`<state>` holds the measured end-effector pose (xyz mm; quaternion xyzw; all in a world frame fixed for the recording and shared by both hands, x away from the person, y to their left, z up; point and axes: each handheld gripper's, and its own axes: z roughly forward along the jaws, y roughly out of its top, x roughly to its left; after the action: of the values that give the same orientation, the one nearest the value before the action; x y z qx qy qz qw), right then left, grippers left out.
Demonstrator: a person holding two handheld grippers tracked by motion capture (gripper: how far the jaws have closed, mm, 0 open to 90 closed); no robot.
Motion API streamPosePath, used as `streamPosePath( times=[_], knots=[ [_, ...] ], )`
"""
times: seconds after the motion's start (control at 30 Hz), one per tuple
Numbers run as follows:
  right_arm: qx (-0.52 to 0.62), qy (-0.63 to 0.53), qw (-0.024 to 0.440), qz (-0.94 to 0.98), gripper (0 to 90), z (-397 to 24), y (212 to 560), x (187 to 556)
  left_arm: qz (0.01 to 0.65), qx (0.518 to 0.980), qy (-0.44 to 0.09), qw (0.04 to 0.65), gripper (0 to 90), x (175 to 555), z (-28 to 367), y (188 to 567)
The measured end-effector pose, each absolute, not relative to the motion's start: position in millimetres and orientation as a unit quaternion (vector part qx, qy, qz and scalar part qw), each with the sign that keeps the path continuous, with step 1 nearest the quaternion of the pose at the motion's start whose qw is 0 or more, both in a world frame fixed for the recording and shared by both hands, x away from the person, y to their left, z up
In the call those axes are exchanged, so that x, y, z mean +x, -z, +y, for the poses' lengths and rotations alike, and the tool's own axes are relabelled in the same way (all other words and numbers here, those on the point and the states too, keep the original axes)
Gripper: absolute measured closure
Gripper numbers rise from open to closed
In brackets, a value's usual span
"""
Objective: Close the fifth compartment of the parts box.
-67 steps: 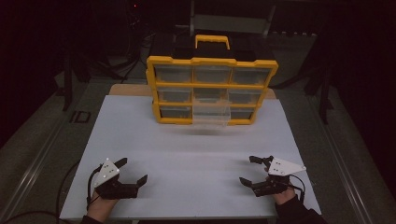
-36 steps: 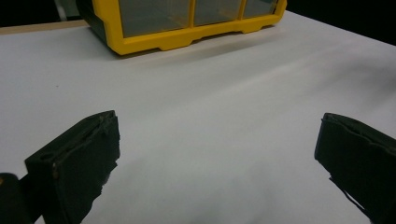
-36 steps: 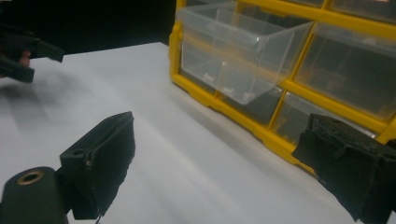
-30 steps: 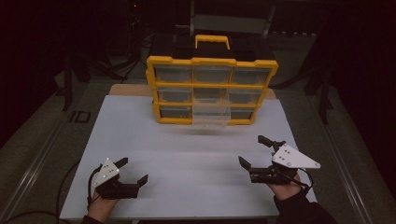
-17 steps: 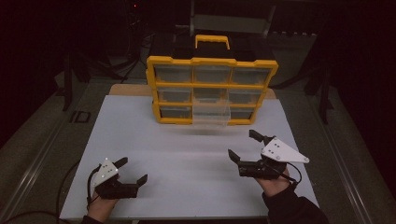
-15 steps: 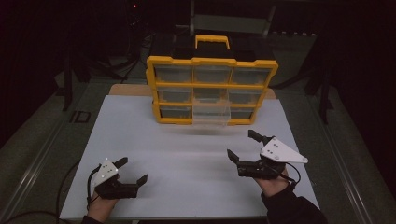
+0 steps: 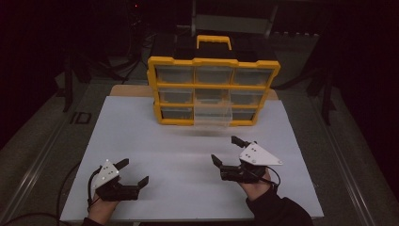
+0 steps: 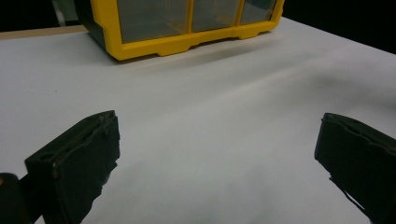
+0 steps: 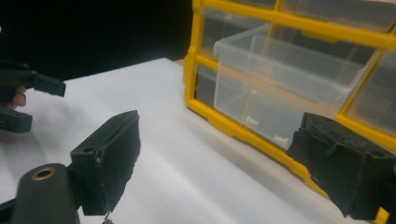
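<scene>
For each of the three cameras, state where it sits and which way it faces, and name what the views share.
High view: above the person's side, looking forward and down on the white table; both hands show, with the left gripper and right gripper, both open.
Left gripper view: rides the left gripper, facing the yellow drawer cabinet.
Right gripper view: rides the right gripper, facing the pulled-out clear drawer, with the other gripper farther off.
Shared: cabinet and table.

A white board (image 7: 141, 136) covers the frame's middle; a dark stand (image 7: 69, 80) rises at upper left
</scene>
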<state>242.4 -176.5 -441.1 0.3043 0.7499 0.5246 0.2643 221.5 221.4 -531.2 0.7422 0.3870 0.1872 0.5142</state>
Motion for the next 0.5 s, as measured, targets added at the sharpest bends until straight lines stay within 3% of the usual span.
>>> streamPosePath(
  times=[0.5],
  knots=[
    [0.332, -0.49, 0.267, 0.76, 45.6, -150.0, 470.6, 248.5, 0.385, 0.742, -0.189, 0.515, 0.0, 221.1, 221.6, 530.7]
  ],
)
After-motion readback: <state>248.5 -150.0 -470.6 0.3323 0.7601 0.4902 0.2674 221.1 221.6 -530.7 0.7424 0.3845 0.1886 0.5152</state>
